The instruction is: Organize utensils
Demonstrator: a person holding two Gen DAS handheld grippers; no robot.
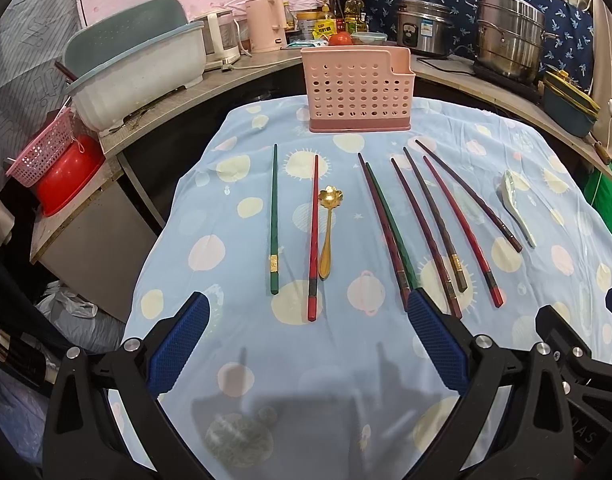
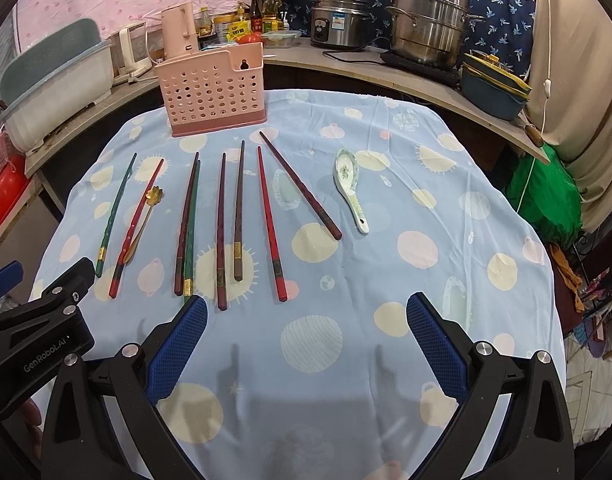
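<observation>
A cramped kitchen corner, with a pink dotted sheet and a navy patterned cloth hung behind a curved counter that carries a pale pink electric kettle [image 1: 266,24], a steel rice cooker [image 1: 423,26] and a stacked steel steamer pot [image 1: 509,36]. In front of it stands the desk [image 1: 345,360], covered by a light blue cloth printed with pastel circles.

At twelve o'clock on the desk stands the pink perforated plastic utensil holder [image 1: 359,92], upright and with nothing visible inside. Everything to be sorted lies flat before it, roughly in a fan. From nine o'clock toward three: a green chopstick with a gold band [image 1: 274,220], a red chopstick [image 1: 313,236], a gold flower-bowled metal spoon [image 1: 329,232] just beside it, then a cluster of dark red, green and brown chopsticks [image 1: 421,224], two of them touching along their length, and at three o'clock a white ceramic soup spoon with a green pattern [image 2: 350,188], apart from the rest.

The left tongs [image 1: 307,306] hover low at six o'clock, spread wide and holding nothing. The right tongs [image 2: 306,308] are likewise parted and empty, just beside the left.

By my reading, no utensil has yet gone into the holder, so this is the opening step: choosing a first piece. The next move calls for lowering one pair of tongs over a single chopstick's thick end, pinching it off the cloth, and tipping it upright into the holder. The touching pair may lift together.
</observation>
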